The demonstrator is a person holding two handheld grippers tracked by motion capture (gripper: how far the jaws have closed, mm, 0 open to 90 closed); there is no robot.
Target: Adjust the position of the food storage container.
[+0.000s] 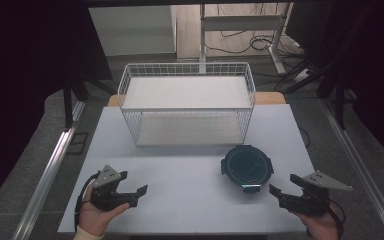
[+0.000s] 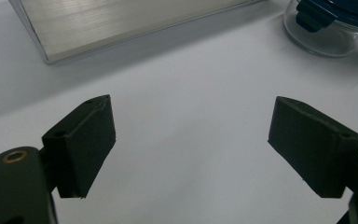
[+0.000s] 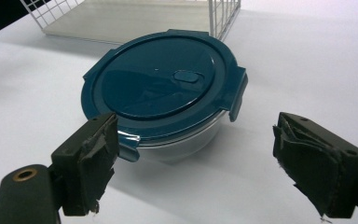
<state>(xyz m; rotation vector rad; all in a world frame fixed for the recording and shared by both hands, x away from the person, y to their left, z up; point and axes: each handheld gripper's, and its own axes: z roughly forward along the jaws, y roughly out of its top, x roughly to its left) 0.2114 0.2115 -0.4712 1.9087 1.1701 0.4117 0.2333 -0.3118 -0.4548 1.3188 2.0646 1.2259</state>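
A round clear glass container with a dark teal clip-on lid stands on the white table, right of centre and in front of the wire basket. My right gripper is open just to its right, near the front edge. In the right gripper view, the container sits close ahead between the spread jaws of the right gripper, which do not touch it. At the front left my left gripper is open over bare table. The left gripper view shows the left gripper with nothing between its jaws and the container at top right.
A white wire basket with two flat shelves stands at the back middle of the table; its lower shelf and its wire corner are close. Metal rails run along both sides of the table. Desk legs and cables lie beyond.
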